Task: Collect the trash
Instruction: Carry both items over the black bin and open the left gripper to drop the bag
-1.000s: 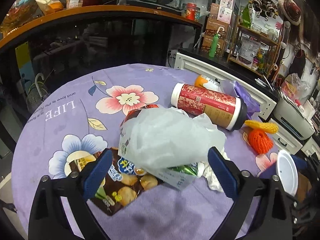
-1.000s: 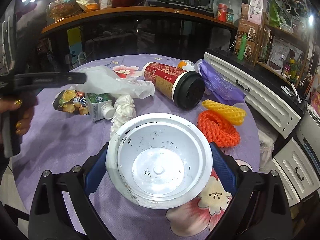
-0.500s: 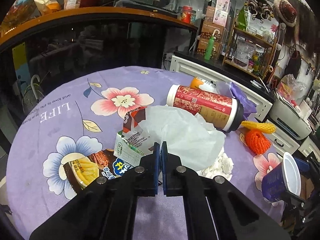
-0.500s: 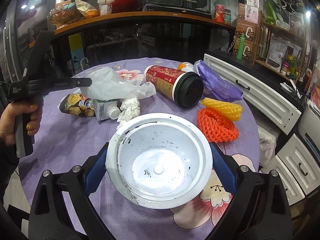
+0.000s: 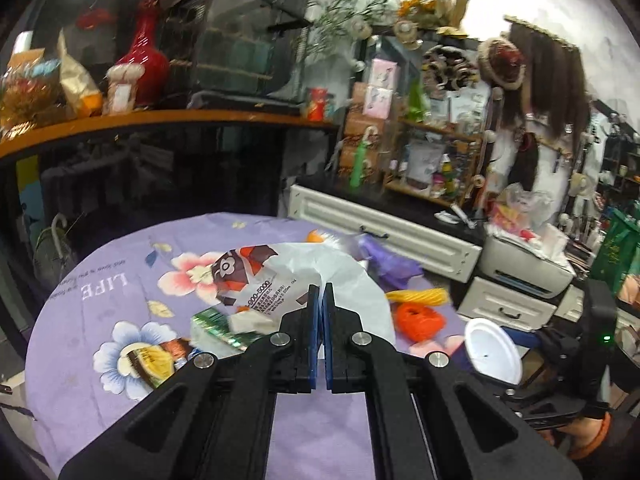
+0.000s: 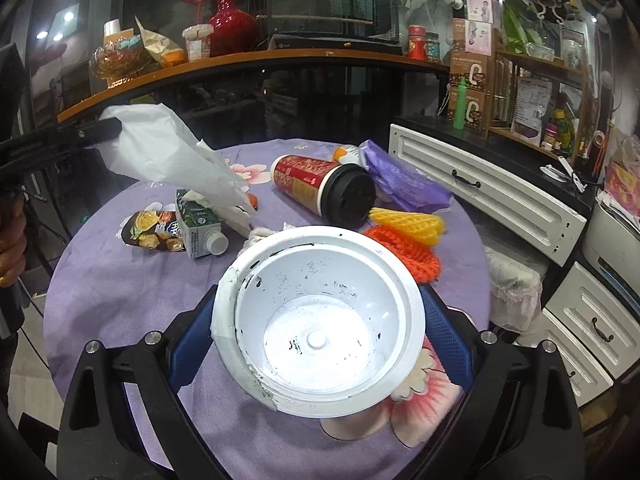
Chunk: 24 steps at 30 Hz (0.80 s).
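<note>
Left gripper (image 5: 321,296) pinches the thin white plastic bag (image 6: 168,152) by one edge, right gripper (image 6: 320,320) clamps the white plastic bowl (image 6: 320,332): that flimsy film could slip free or drag the green milk carton (image 6: 198,228) beneath it off the purple flowered tablecloth (image 6: 120,292).

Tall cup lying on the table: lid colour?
Black lid on the red patterned cup; clearest in the right wrist view.

Ahead of your tongs, well beyond the purple floral tablecloth (image 6: 120,288), a red vase (image 6: 230,20) stands on the curved wooden shelf (image 6: 256,60) beside a paper cup (image 6: 197,42) and a snack bag (image 6: 160,50). To your right, a white drawer cabinet (image 6: 492,204) runs under a rack holding a green bottle (image 6: 460,106). A printer (image 5: 528,268) sits farther right.
</note>
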### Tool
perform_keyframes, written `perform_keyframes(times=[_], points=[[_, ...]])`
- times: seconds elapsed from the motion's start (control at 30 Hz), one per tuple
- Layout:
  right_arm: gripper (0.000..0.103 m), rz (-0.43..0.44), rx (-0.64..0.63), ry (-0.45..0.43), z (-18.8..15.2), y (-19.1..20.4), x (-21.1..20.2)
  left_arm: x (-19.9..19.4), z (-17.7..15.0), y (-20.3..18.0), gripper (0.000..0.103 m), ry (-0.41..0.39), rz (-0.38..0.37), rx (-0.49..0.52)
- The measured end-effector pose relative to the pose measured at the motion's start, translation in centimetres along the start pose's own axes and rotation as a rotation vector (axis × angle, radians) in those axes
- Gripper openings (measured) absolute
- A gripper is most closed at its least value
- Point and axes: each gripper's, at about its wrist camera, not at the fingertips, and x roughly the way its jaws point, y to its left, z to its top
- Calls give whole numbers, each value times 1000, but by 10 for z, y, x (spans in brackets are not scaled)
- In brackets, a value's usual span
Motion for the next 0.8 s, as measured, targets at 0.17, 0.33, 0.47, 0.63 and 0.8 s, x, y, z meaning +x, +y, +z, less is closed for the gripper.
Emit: perform_keyframes(times=[0.17, 0.33, 0.47, 0.63, 0.8], points=[[93, -62, -5, -24, -10, -25, -34, 1, 8, -49, 3, -19, -117, 41], [93, -150, 31, -28, -27, -67, -69, 15, 6, -104, 3, -20, -222, 89], [93, -232, 81, -25, -43, -106, -98, 31, 5, -152, 3, -6, -315, 109], [93, -344, 162, -5, -73, -162, -133, 51, 0, -211, 3, 37, -430, 127], [93, -421, 216, 30, -105, -202, -154, 76, -19, -271, 3, 104, -498, 174]])
